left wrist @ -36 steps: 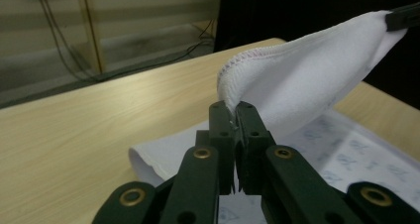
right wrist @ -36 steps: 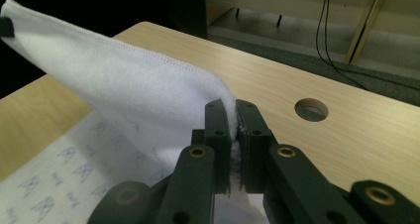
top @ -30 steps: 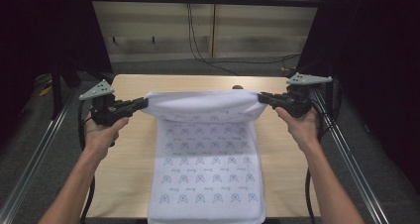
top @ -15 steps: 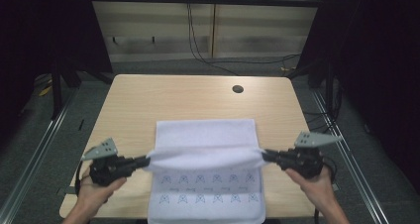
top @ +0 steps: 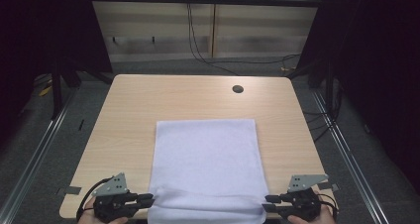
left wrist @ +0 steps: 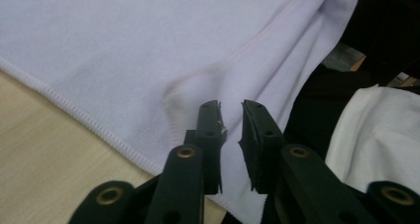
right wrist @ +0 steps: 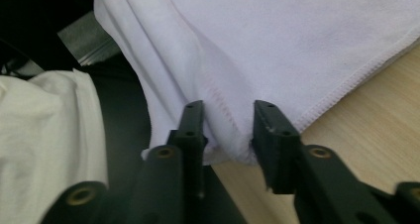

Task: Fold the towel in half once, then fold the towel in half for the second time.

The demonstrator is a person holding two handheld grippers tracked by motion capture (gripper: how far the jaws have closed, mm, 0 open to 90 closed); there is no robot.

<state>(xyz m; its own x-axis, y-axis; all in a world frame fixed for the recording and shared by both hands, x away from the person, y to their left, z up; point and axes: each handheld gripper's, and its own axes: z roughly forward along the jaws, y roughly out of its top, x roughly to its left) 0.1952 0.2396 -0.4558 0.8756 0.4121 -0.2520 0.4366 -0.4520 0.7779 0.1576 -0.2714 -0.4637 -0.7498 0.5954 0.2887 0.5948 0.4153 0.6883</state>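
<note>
A white towel (top: 205, 154) lies folded in half on the wooden table (top: 124, 110), its doubled edge bunched at the near table edge. My left gripper (top: 148, 200) sits at the towel's near left corner and my right gripper (top: 270, 201) at its near right corner. In the left gripper view the left gripper (left wrist: 231, 105) has its jaws slightly apart, tips resting against a fold of the towel (left wrist: 148, 45). In the right gripper view the right gripper (right wrist: 228, 105) stands open, with the hemmed corner of the towel (right wrist: 277, 40) lying loose between its jaws.
A dark round hole (top: 237, 89) sits in the tabletop at the far right. Bare wood runs on both sides of the towel and beyond it. Metal rails (top: 39, 154) flank the table. White clothing (right wrist: 44, 149) on the person is close behind the near edge.
Both grippers drew the towel's far edge toward the near table edge, folding it over the patterned side. The towel now lies flat and the jaws have parted.
</note>
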